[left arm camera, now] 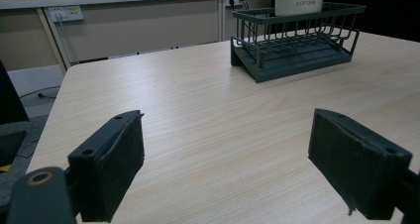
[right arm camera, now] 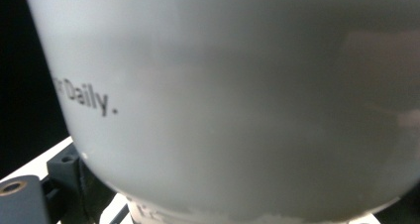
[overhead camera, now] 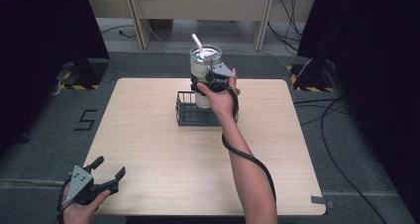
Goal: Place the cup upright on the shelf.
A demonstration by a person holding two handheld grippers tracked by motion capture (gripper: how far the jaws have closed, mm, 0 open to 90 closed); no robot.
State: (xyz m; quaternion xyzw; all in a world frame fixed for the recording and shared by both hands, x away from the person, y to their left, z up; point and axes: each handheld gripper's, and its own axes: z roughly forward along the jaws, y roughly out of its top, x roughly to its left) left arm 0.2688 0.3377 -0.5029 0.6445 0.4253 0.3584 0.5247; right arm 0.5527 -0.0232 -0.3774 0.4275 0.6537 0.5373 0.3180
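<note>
Left gripper (overhead camera: pixel 106 180): held low at the table's near left corner, jaws spread wide, nothing between them. Its own view looks across bare tabletop between two black pads (left arm camera: pixel 119 162) towards the rack.

Table (overhead camera: pixel 148 149): light wood top, otherwise bare.

Wire rack (overhead camera: pixel 187 112): dark, open-sided basket at the table's far centre. From the left gripper view the tumbler's base appears to stand inside it at the far end; whether it rests on the rack floor or is lifted just clear cannot be told.

Tumbler (overhead camera: pixel 200 68): tall white cylinder, clear lid, white straw (overhead camera: pixel 197 40) leaning up and to the left. Long axis upright, mouth up, printed lettering on the wall. Judged rigid, smooth and somewhat slippery; weight depends on contents, which are not visible. Likely top-heavy. Best taken around the mid-body, kept vertical, straw and lid left alone.

Right gripper (overhead camera: pixel 214 79): at the tumbler's near side, mid-height, hand (overhead camera: pixel 221 97) behind it. Its own view is pressed close to the white wall. It seems to clasp the body, but neither jaw's contact is visible, so its state cannot be told.
</note>
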